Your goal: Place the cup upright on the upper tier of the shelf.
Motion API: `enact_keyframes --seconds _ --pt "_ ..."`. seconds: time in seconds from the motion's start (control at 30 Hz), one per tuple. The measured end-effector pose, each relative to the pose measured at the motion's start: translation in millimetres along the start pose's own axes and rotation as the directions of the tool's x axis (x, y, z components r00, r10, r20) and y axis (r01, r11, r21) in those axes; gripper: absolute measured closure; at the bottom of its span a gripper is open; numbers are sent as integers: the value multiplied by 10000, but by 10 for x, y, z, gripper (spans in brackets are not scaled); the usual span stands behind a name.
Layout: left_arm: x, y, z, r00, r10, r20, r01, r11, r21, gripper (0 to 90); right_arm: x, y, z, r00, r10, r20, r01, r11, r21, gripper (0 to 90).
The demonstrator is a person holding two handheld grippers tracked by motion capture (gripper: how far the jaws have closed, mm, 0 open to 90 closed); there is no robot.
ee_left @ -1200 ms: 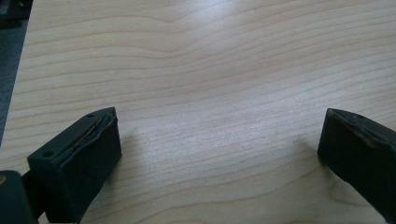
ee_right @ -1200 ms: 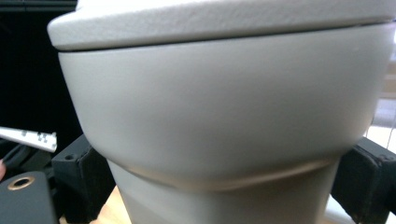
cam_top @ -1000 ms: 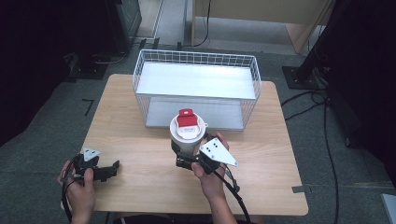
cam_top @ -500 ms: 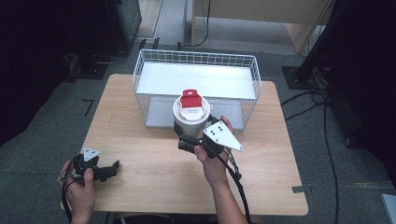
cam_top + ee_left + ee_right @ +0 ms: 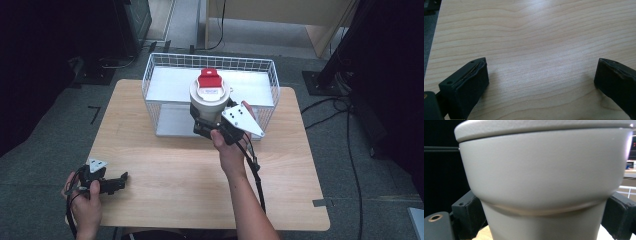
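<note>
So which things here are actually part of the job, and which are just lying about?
In the job:
- beige cup with a red-tabbed lid, clamped in the right gripper and held at the basket's near wall
- white wire basket, likely where the cup is headed

Just about:
- left gripper, jaws open, resting low at the wooden table's near left corner
- cables on the floor

Overhead light falls evenly on the pale wooden table (image 5: 165, 165), while the surrounding floor sinks into near-black. A soft sheen streaks the wood grain in the left gripper view. The close beige container (image 5: 544, 180) looks slightly soft.
</note>
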State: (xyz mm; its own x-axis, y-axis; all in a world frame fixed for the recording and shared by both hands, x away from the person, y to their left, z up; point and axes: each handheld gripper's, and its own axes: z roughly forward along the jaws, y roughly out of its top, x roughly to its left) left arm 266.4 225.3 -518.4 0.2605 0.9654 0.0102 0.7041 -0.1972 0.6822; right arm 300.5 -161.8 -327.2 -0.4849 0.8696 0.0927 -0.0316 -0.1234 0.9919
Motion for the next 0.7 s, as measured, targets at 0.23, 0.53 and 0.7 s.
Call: enact_keyframes --seconds 0.23,0.53,0.7 --pt "0 0 0 10000 3 2 -3 10000 -6 0 -126 105 183 9986 141 505 -133 9998 -159 86" --pt "0 0 1 10000 1 0 -1 10000 -9 0 -321 187 421 9942 115 1065 -105 9999 -93 85" --pt "0 0 1 10000 -1 2 1 10000 -13 0 -423 173 581 9886 126 1500 -132 9999 29 85"
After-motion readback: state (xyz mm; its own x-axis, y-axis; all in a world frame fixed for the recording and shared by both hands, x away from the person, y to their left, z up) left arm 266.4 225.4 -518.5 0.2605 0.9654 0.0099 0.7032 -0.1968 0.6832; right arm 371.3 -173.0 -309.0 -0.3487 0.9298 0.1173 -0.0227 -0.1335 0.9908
